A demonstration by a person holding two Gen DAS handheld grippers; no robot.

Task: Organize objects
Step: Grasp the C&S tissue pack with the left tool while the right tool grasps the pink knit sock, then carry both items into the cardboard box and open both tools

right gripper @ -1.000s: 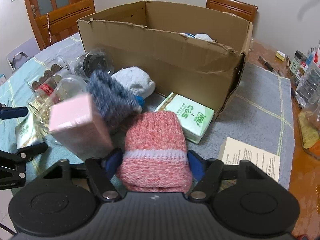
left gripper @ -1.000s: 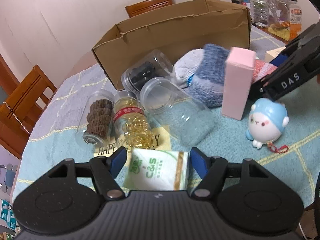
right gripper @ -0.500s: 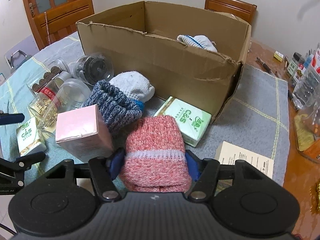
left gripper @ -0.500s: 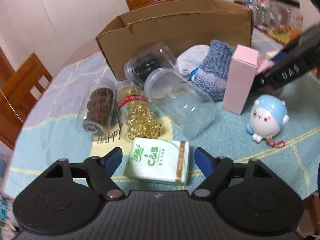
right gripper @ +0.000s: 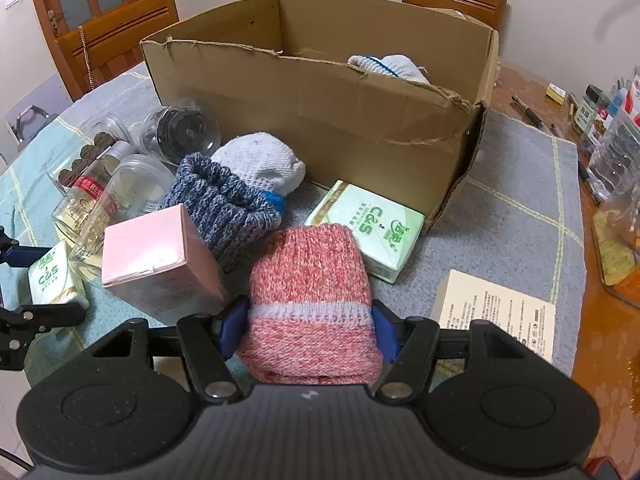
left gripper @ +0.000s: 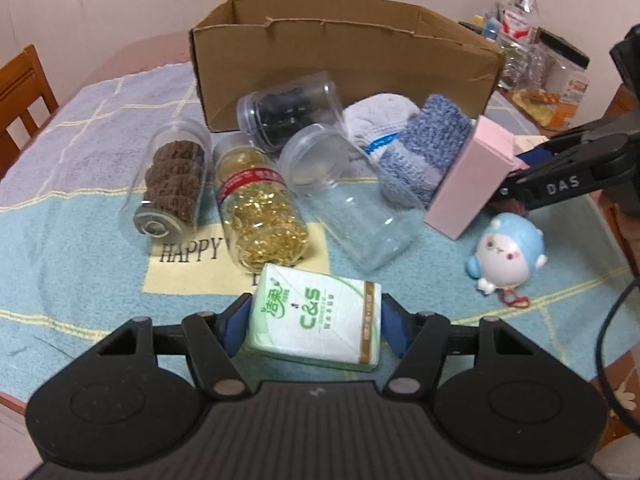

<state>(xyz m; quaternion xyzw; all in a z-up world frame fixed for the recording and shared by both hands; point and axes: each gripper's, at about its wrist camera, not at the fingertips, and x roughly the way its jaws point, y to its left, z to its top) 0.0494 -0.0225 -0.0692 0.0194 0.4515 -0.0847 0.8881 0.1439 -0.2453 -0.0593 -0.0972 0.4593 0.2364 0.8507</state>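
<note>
A green-and-white tissue pack (left gripper: pixel 316 320) lies on the tablecloth between the pads of my left gripper (left gripper: pixel 316 325). Its jaws are closing, and both blue pads touch the pack's sides. My right gripper (right gripper: pixel 308 330) is shut on a red-pink knitted sock (right gripper: pixel 308 276) that bulges out past the fingers. The open cardboard box (right gripper: pixel 320 100) stands behind the pile, with a white sock (right gripper: pixel 388 66) inside. A pink carton (right gripper: pixel 160 256) leans beside the red sock. A blue knitted sock (right gripper: pixel 224 200) and a white sock (right gripper: pixel 260 160) lie in front of the box.
Several clear jars (left gripper: pixel 260 208) lie on their sides left of the socks. A blue-and-white toy (left gripper: pixel 508 252) sits at the right. A second tissue pack (right gripper: pixel 372 228) rests against the box's corner, with a cream printed box (right gripper: pixel 496 312) beside it. Bottles crowd the table's right edge, and chairs stand around it.
My left gripper opened wider, swung so that the box sits centred, then closed onto the tissue pack. My right gripper tightened on the red sock. The pink carton stopped moving.
</note>
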